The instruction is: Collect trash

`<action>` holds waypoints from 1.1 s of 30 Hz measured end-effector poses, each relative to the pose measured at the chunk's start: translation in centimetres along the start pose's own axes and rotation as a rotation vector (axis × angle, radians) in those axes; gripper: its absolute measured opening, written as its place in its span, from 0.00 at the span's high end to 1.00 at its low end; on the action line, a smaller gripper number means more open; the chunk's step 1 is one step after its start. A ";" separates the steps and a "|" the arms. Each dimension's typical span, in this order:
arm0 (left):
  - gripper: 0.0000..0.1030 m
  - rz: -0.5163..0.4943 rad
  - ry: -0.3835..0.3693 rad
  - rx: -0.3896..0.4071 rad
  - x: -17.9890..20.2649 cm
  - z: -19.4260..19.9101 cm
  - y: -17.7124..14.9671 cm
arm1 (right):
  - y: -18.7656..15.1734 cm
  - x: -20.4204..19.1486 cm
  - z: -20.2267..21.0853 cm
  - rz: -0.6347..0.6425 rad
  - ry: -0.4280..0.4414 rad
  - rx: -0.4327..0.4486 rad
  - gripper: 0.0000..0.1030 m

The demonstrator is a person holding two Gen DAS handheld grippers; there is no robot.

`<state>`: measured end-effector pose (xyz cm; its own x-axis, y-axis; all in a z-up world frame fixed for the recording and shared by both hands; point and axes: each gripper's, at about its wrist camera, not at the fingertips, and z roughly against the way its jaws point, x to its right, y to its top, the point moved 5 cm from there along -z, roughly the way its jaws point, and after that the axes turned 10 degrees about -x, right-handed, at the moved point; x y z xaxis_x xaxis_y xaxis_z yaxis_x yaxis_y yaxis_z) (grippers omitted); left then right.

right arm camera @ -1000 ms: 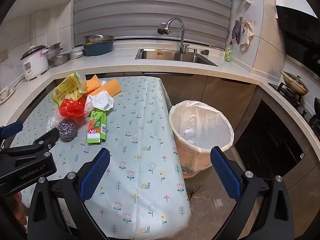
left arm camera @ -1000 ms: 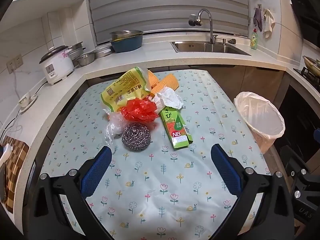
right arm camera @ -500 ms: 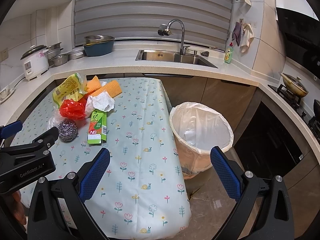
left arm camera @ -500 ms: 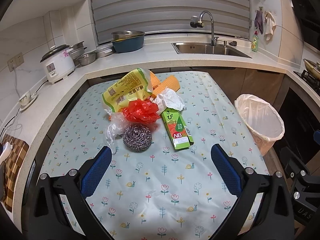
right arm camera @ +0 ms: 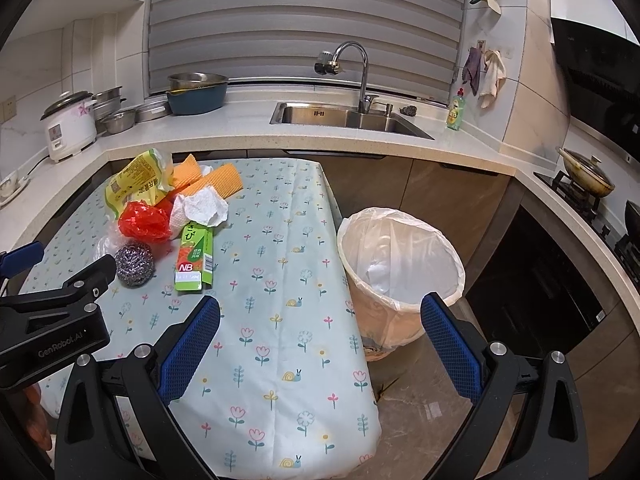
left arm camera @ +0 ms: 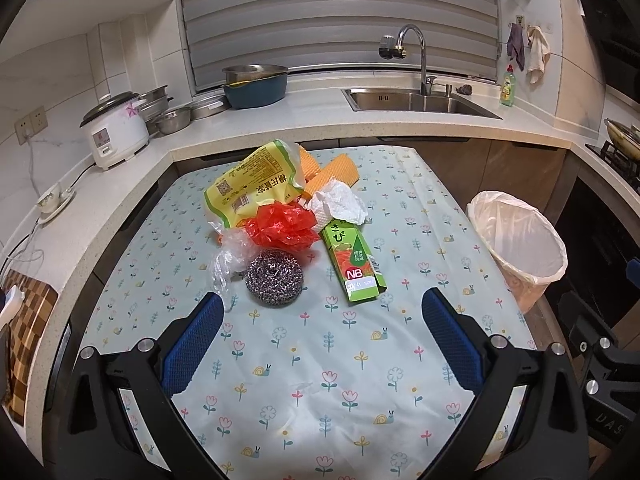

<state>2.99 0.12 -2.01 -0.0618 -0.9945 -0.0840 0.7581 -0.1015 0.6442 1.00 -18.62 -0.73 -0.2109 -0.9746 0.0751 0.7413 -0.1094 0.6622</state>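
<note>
A pile of trash lies on the flowered tablecloth (left arm camera: 320, 360): a yellow-green packet (left arm camera: 256, 188), a red plastic bag (left arm camera: 282, 226), a clear plastic bag (left arm camera: 226, 256), a steel scourer (left arm camera: 274, 277), a crumpled white paper (left arm camera: 340, 204), a green carton (left arm camera: 354, 262) and orange sponges (left arm camera: 336, 172). My left gripper (left arm camera: 320, 320) is open and empty, just short of the scourer. My right gripper (right arm camera: 320, 320) is open and empty over the table's right edge, beside the lined bin (right arm camera: 400, 264). The pile also shows in the right wrist view, with the carton (right arm camera: 196, 258) nearest.
The bin (left arm camera: 520, 244) stands on the floor right of the table. A counter runs behind with a rice cooker (left arm camera: 114, 134), pots (left arm camera: 256, 84) and a sink (left arm camera: 416, 100). A stove with a pan (right arm camera: 586, 178) is at the right. The left gripper's body (right arm camera: 52, 312) shows at left.
Both grippers have drifted slightly forward toward the pile. Both stay open; nothing on the table has moved.
</note>
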 end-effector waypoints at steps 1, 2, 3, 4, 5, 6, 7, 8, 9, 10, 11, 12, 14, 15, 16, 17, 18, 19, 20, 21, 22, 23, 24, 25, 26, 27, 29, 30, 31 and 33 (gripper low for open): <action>0.08 -0.002 -0.002 0.001 0.0 0.0 0.0 | 0.0 0.0 0.0 0.000 -0.001 0.000 0.07; 0.08 -0.003 -0.001 0.001 0.1 0.0 0.0 | 0.0 0.0 0.0 0.001 -0.001 0.001 0.07; 0.08 -0.004 -0.001 0.002 0.1 0.0 -0.1 | 0.0 0.0 0.0 0.001 0.000 0.000 0.07; 0.08 -0.003 -0.002 0.003 0.1 0.0 -0.1 | 0.0 0.0 0.0 0.002 0.000 -0.001 0.07; 0.08 -0.004 -0.002 0.003 0.1 0.1 0.0 | -0.1 0.0 0.0 0.003 -0.001 0.000 0.07; 0.08 -0.003 -0.004 0.003 0.1 0.1 0.0 | -0.1 0.0 0.1 0.003 -0.001 0.001 0.07; 0.08 -0.003 -0.006 0.003 0.2 0.1 -0.1 | -0.1 0.0 0.1 0.003 -0.001 0.002 0.07; 0.08 -0.003 -0.004 0.003 0.2 0.1 -0.1 | -0.1 0.0 0.0 0.003 -0.001 0.000 0.07; 0.08 -0.003 -0.005 0.003 0.2 0.1 -0.1 | -0.1 0.0 0.0 0.003 -0.001 0.000 0.07; 0.08 -0.004 -0.005 0.003 0.2 0.1 -0.1 | -0.1 0.0 0.0 0.002 -0.001 0.000 0.07; 0.08 -0.004 -0.005 0.002 0.3 0.1 -0.1 | -0.1 0.0 0.0 0.003 -0.002 0.000 0.07; 0.08 -0.004 -0.006 0.002 0.3 0.1 -0.1 | -0.1 0.0 0.1 0.003 -0.002 0.000 0.07; 0.08 -0.003 -0.008 -0.001 0.4 0.1 -0.1 | -0.1 0.0 0.0 0.003 -0.001 0.000 0.07; 0.08 -0.003 -0.008 -0.001 0.4 0.0 -0.1 | 0.0 0.0 0.0 0.003 -0.002 0.000 0.07; 0.08 -0.003 -0.008 -0.001 0.4 0.0 -0.1 | 0.0 0.0 0.0 0.002 -0.002 -0.001 0.07; 0.08 -0.004 -0.008 -0.001 0.4 0.0 -0.1 | 0.0 0.0 0.0 0.001 -0.001 -0.002 0.07; 0.08 -0.004 -0.009 -0.001 0.4 0.0 -0.1 | -0.1 0.0 0.0 0.002 -0.002 -0.001 0.07; 0.08 -0.004 -0.011 -0.002 0.5 0.0 -0.1 | 0.0 0.0 0.0 0.002 -0.002 -0.001 0.07; 0.08 -0.003 -0.010 -0.002 0.5 0.0 -0.1 | -0.1 0.0 0.0 0.003 -0.001 0.000 0.07; 0.08 -0.004 -0.011 -0.002 0.5 0.0 -0.1 | -0.1 0.0 0.0 0.003 -0.001 0.000 0.07; 0.08 -0.003 -0.012 -0.003 0.5 0.0 -0.1 | -0.1 0.1 0.0 0.003 -0.001 0.002 0.07; 0.08 -0.004 -0.011 -0.003 0.5 0.0 -0.1 | -0.1 0.1 0.0 0.002 0.000 0.003 0.07; 0.08 -0.004 -0.012 -0.003 0.5 0.0 -0.1 | -0.1 0.2 -0.1 0.001 0.000 0.004 0.07; 0.08 -0.005 -0.012 -0.004 0.5 0.0 -0.1 | -0.1 0.2 -0.1 0.001 0.001 0.003 0.07; 0.08 -0.004 -0.011 -0.003 0.5 0.0 -0.1 | -0.1 0.2 -0.1 0.001 0.000 0.003 0.07; 0.08 -0.004 -0.011 -0.003 0.6 0.0 -0.1 | -0.1 0.2 0.0 0.002 -0.002 0.003 0.07; 0.08 -0.004 -0.012 -0.003 0.5 0.0 -0.1 | -0.1 0.2 -0.1 0.002 -0.001 0.004 0.07; 0.08 -0.003 -0.011 -0.003 0.6 0.0 -0.1 | -0.1 0.2 0.0 0.001 -0.001 0.004 0.07; 0.08 -0.002 -0.011 -0.004 0.6 0.0 -0.1 | -0.1 0.2 0.0 0.001 0.001 0.004 0.07; 0.08 -0.002 -0.011 -0.004 0.6 -0.1 -0.1 | -0.1 0.2 0.0 0.001 0.000 0.004 0.07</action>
<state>2.94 -0.45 -2.18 -0.0709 -0.9945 -0.0770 0.7605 -0.1039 0.6410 0.94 -18.77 -0.80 -0.2103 -0.9747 0.0759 0.7391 -0.1077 0.6650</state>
